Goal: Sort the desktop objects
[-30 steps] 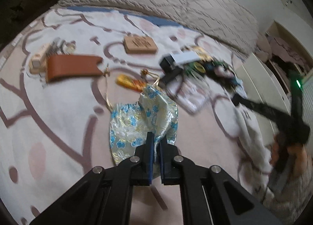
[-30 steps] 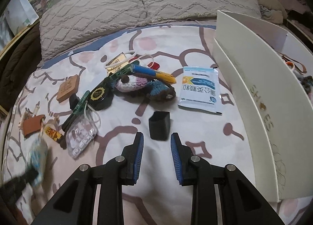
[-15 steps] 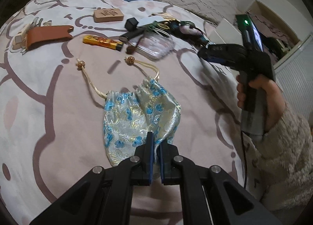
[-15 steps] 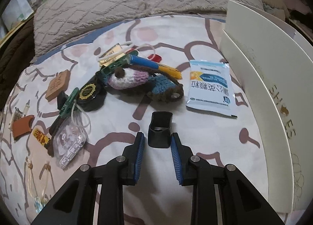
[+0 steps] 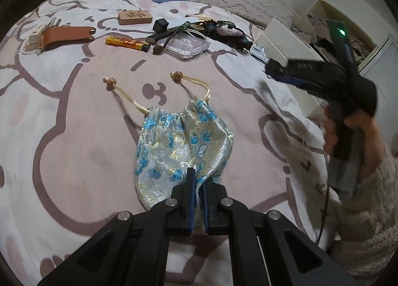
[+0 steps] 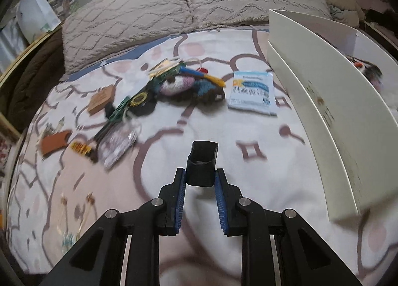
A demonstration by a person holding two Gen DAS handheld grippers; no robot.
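Note:
My left gripper [image 5: 197,178] is shut on the bottom edge of a blue and gold brocade drawstring pouch [image 5: 181,142] that lies on the patterned bedspread. My right gripper [image 6: 200,178] is open, its pads on either side of a small black open-topped cap [image 6: 202,161]; whether the pads touch it I cannot tell. The right gripper also shows in the left wrist view [image 5: 281,72], held in a hand at the right. A white box [image 6: 323,102] stands at the right.
Scattered on the bed: a brown leather case [image 5: 67,35], a yellow lighter [image 5: 126,43], a wooden block [image 5: 135,16], a clear plastic case [image 5: 186,46], a crocheted toy [image 6: 189,86], a blue and white sachet [image 6: 252,92]. Pillows [image 6: 189,7] lie at the back.
My right gripper has moved forward so the black cap now sits between its pads. My left gripper still grips the pouch, which now lies flatter on the bed.

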